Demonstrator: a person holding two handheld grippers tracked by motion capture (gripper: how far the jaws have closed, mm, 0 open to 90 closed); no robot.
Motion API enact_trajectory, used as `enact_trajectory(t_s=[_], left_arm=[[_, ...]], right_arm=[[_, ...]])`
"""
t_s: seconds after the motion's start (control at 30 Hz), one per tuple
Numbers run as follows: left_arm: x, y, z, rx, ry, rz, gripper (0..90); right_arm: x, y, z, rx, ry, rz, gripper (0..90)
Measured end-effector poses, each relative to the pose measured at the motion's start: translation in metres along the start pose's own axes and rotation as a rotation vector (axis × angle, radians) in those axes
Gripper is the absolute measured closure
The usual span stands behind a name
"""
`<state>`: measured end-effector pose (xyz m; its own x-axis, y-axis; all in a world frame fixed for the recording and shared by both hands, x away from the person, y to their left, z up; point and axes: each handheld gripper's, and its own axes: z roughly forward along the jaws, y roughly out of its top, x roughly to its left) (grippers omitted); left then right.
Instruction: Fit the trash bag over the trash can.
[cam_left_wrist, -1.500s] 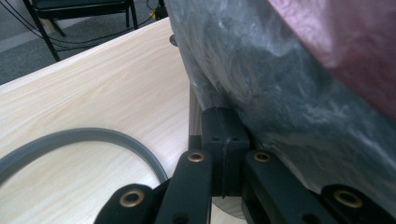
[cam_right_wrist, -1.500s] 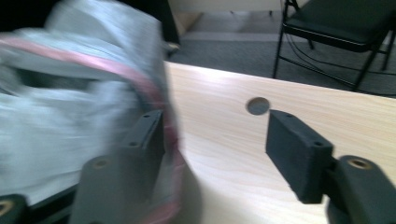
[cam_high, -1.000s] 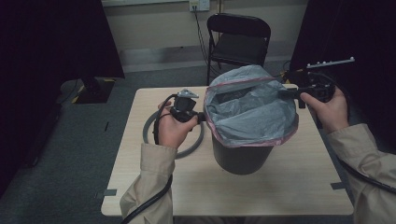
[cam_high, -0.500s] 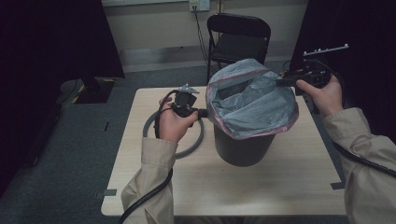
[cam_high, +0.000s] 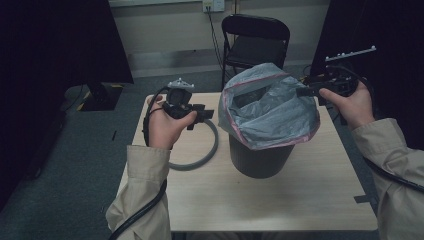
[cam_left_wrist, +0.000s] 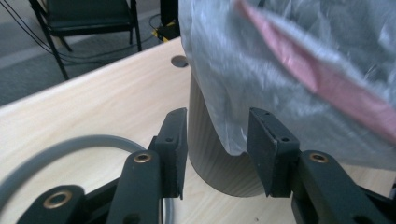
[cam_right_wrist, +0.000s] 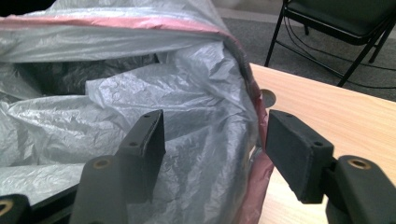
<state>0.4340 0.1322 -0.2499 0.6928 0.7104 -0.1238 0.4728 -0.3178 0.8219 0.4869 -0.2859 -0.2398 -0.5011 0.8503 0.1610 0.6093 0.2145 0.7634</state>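
Both grippers have their jaws apart right now, nothing clamped. The right gripper (cam_high: 306, 91) has lifted up and away a bit since a second ago, with its jaws straddling the pink-edged rim of the bag (cam_right_wrist: 187, 130). The left gripper (cam_high: 202, 114) sits just beside the bin (cam_left_wrist: 210, 154), jaws framing the bag's hanging edge. The bin (cam_high: 260, 157) stands mid-table (cam_high: 280, 205), the liner puffed up over it, the grey ring (cam_high: 212, 145) lying beside it. Looks like the liner got let go, so it probably still needs tucking.
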Motion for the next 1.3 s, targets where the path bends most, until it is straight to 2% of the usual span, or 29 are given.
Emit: enact_trajectory(t_s=[0.03, 0.1, 0.23, 0.3, 0.33, 0.37, 0.43, 0.47, 0.5, 0.53, 0.57, 0.6, 0.63, 0.67, 0.7, 0.73, 0.77, 0.8, 0.83, 0.9, 1.1, 1.13, 1.2, 1.3], left_arm=[[-0.001, 0.004, -0.001, -0.01, -0.01, -0.015, 51.0], [-0.005, 0.014, -0.001, -0.02, -0.002, -0.005, 44.2], [-0.014, 0.033, 0.005, -0.003, -0.017, -0.008, 36.3], [-0.018, 0.041, 0.008, -0.003, -0.023, -0.018, 39.8], [-0.021, 0.046, 0.009, -0.01, -0.014, -0.021, 37.7], [-0.023, 0.051, 0.011, -0.003, 0.01, -0.015, 37.0], [-0.026, 0.056, 0.017, 0.008, 0.032, -0.01, 36.5], [-0.026, 0.058, 0.021, 0.024, 0.053, -0.018, 36.8], [-0.026, 0.059, 0.025, 0.044, 0.073, -0.008, 37.4], [-0.025, 0.059, 0.028, 0.054, 0.073, -0.005, 40.2], [-0.024, 0.059, 0.031, 0.054, 0.065, -0.019, 44.6], [-0.024, 0.059, 0.034, 0.054, 0.055, -0.032, 45.0], [-0.024, 0.058, 0.035, 0.07, 0.052, -0.037, 53.0], [-0.024, 0.058, 0.036, 0.088, 0.056, -0.043, 59.8], [-0.023, 0.057, 0.037, 0.09, 0.068, -0.048, 60.7], [-0.022, 0.057, 0.036, 0.112, 0.07, -0.048, 71.6], [-0.021, 0.057, 0.034, 0.118, 0.083, -0.061, 77.9], [-0.02, 0.056, 0.032, 0.112, 0.086, -0.064, 79.2], [-0.019, 0.055, 0.029, 0.125, 0.088, -0.061, 86.0], [-0.018, 0.052, 0.028, 0.132, 0.076, -0.061, 87.7], [-0.007, 0.03, 0.031, 0.187, 0.118, -0.053, 89.8], [-0.004, 0.025, 0.034, 0.201, 0.125, -0.058, 89.8], [0.003, 0.014, 0.042, 0.195, 0.111, -0.078, 89.8], [0.007, 0.003, 0.056, 0.187, 0.115, -0.089, 89.7]], right_arm=[[0.001, 0.0, 0.0, 0.003, -0.003, -0.001, 37.9], [0.001, 0.0, 0.002, 0.014, -0.005, -0.002, 37.9], [0.0, -0.001, 0.006, 0.034, -0.008, 0.001, 37.8], [0.0, -0.003, 0.008, 0.041, -0.01, -0.003, 37.8], [0.0, -0.003, 0.008, 0.044, -0.011, -0.001, 37.8], [0.0, -0.004, 0.009, 0.046, -0.011, -0.003, 37.8], [0.0, -0.004, 0.009, 0.051, -0.011, -0.003, 37.8], [0.0, -0.004, 0.009, 0.051, -0.012, -0.002, 37.8], [0.0, -0.005, 0.009, 0.049, -0.014, -0.002, 37.8], [0.0, -0.005, 0.009, 0.05, -0.015, 0.0, 37.8], [0.0, -0.006, 0.009, 0.049, -0.013, -0.001, 37.9], [-0.001, -0.006, 0.009, 0.05, -0.015, -0.001, 37.9], [-0.001, -0.007, 0.009, 0.053, -0.018, -0.003, 37.9], [-0.001, -0.007, 0.009, 0.053, -0.019, -0.002, 37.9], [-0.001, -0.008, 0.009, 0.054, -0.019, -0.002, 38.0], [-0.002, -0.009, 0.009, 0.058, -0.025, -0.006, 38.1], [-0.002, -0.01, 0.009, 0.061, -0.03, -0.008, 38.2], [-0.002, -0.011, 0.01, 0.063, -0.029, -0.008, 38.5], [-0.003, -0.012, 0.01, 0.065, -0.031, -0.007, 38.6], [-0.005, -0.014, 0.01, 0.064, -0.028, 0.002, 38.8], [-0.009, -0.018, 0.008, 0.059, -0.035, 0.012, 40.5], [-0.009, -0.019, 0.008, 0.06, -0.032, 0.015, 40.5], [-0.009, -0.02, 0.008, 0.059, -0.031, 0.02, 40.9], [-0.008, -0.021, 0.009, 0.059, -0.025, 0.013, 42.4]])
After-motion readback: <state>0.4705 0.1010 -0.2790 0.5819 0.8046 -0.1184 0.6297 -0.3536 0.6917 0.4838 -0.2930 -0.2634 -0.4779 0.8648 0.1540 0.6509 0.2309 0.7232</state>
